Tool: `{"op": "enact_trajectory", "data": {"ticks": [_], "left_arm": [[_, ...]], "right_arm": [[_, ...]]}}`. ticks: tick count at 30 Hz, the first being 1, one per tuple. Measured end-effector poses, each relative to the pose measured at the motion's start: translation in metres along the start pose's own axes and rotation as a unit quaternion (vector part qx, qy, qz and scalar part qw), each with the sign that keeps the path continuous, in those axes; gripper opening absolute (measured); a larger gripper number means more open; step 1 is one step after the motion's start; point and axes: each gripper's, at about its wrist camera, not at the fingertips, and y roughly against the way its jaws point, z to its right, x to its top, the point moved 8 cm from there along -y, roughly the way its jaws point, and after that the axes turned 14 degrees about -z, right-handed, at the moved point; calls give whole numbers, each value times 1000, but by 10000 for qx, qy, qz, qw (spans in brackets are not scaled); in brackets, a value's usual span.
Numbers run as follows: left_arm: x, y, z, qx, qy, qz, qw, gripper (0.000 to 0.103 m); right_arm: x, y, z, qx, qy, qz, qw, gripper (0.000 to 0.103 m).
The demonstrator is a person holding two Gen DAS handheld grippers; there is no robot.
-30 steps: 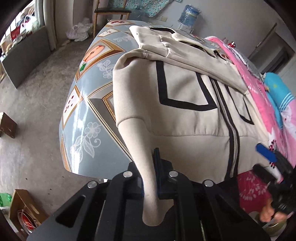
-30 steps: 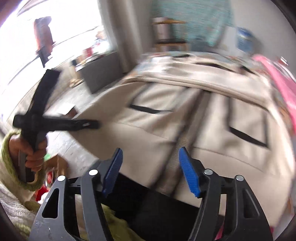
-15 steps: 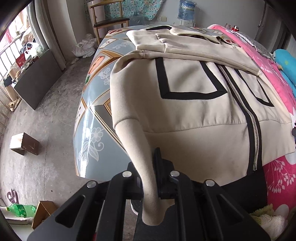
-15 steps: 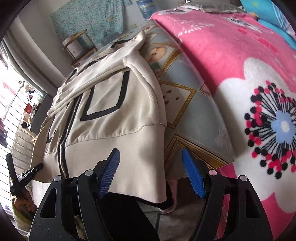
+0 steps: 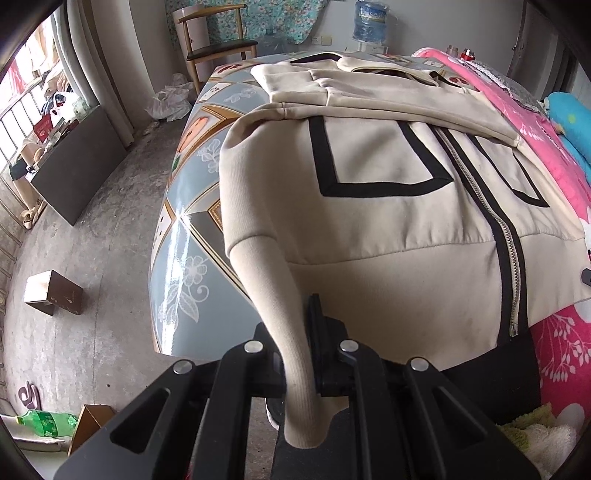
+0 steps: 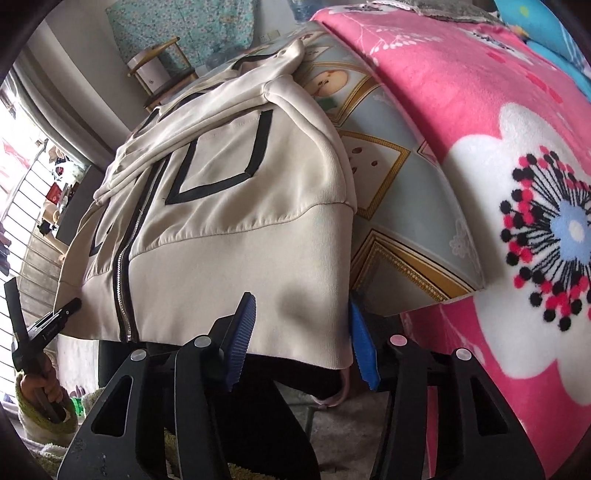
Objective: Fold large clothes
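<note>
A cream zip jacket [image 5: 388,229] with black trim lies front up on the table's patterned cloth [image 5: 192,236]. Its lower hem hangs over the near edge. My left gripper [image 5: 299,354] is shut on the ribbed left hem corner [image 5: 291,332], which rises as a narrow strip between the jaws. In the right wrist view my right gripper [image 6: 303,343] sits at the jacket's [image 6: 229,206] right hem corner [image 6: 314,295]. Its blue pads [image 6: 242,332] are closing, the hem hangs between them, and no pinch shows.
A pink flowered blanket [image 6: 517,184] covers the table's right side. A wooden chair [image 5: 218,48] and a water bottle [image 5: 369,20] stand at the far end. On the concrete floor to the left lie a brown box [image 5: 53,291] and a green bottle [image 5: 44,421].
My right gripper swung from above the jacket's middle to its right hem corner, and its jaws have narrowed around the hem. The left gripper keeps its hold and has turned slightly.
</note>
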Motion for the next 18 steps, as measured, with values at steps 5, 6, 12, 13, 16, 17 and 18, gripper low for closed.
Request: {"op": "enact_trajectory", "data": {"ticks": [5,6,12,13,16,17,18], "left_arm": [[1,0,-1,-17,13,5,10000,10],[1,0,0,-21,16,7,10000,10],[1,1,0,-11,4,24,10000,10],[0,1,0,-9,4,25,10000,10],[1,1,1,15,-11,37,10000,10],[1,2,1,25,-19,41,10000,10],[1,2,1,33,-29,44,10000,10]], "right_arm": [[-4,3,9,266,-315,-81,9991,36],[-5,4,11,298,-349,-87,9989,34],[-7,9,13,257,-376,-134,9989,18],[-7,9,12,179,-359,-124,9991,17],[-8,9,9,-71,-244,-110,9996,17],[-8,7,7,-89,-226,-118,9996,17],[-8,6,6,-86,-220,-133,9996,17]]}}
